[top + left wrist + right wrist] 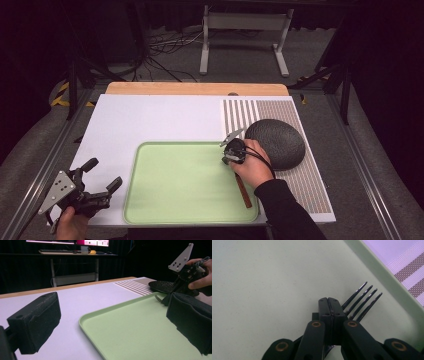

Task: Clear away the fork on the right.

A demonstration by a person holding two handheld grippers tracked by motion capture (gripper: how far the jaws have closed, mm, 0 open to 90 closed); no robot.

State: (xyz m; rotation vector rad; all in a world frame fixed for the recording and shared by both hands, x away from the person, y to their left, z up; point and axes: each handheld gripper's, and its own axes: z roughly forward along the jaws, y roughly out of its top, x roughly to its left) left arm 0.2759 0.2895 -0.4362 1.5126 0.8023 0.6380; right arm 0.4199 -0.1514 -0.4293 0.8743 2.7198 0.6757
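A fork with a brown wooden handle point(243, 192) is in my right gripper point(228, 158), whose jaws are pressed shut on its neck. Its dark tines point(361, 302) stick out past the jaw tips point(331, 304) just over the right part of a pale green tray point(185, 185), near the rim. From the left gripper view, the tines point(158, 298) dip toward the tray's far corner under the right gripper point(173, 291) and the hand holding it. My left gripper point(104, 173) is held open off the tray's front left corner, with nothing between its pads point(37, 320).
A dark, textured round bowl-like object point(276, 142) sits on a striped placemat point(305, 175) right of the tray. A white board point(150, 117) covers the wooden table point(195, 88). Metal frame rails run along both table sides.
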